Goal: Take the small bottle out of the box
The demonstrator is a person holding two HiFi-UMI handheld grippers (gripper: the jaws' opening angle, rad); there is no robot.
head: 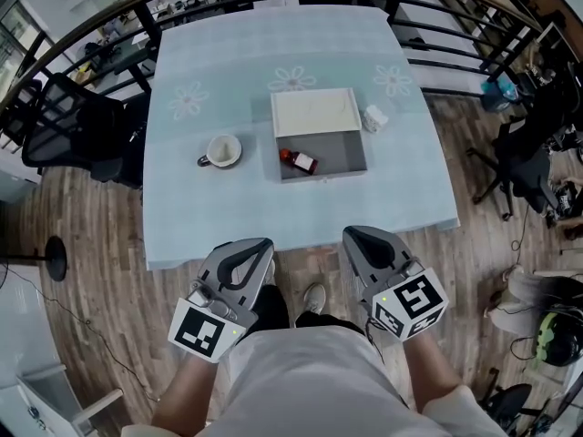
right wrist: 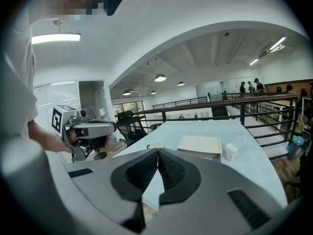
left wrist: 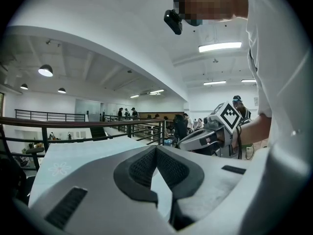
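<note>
Blue-clothed table (head: 228, 217), mug (head: 222, 150) left of box (head: 344, 146), white object (head: 374, 116) right, bottle (head: 300, 160) inside

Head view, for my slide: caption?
Left gripper and right gripper shut, short of the table; small bottle lies in the open box.

The left tool (head: 262, 248) and right tool (head: 353, 237) are held low before the person's torso, side by side and apart, tips pointing forward. Each has its jaws pressed together with nothing between them. The bare left forearm (head: 187, 394) and right forearm (head: 435, 371) run back from them
</note>
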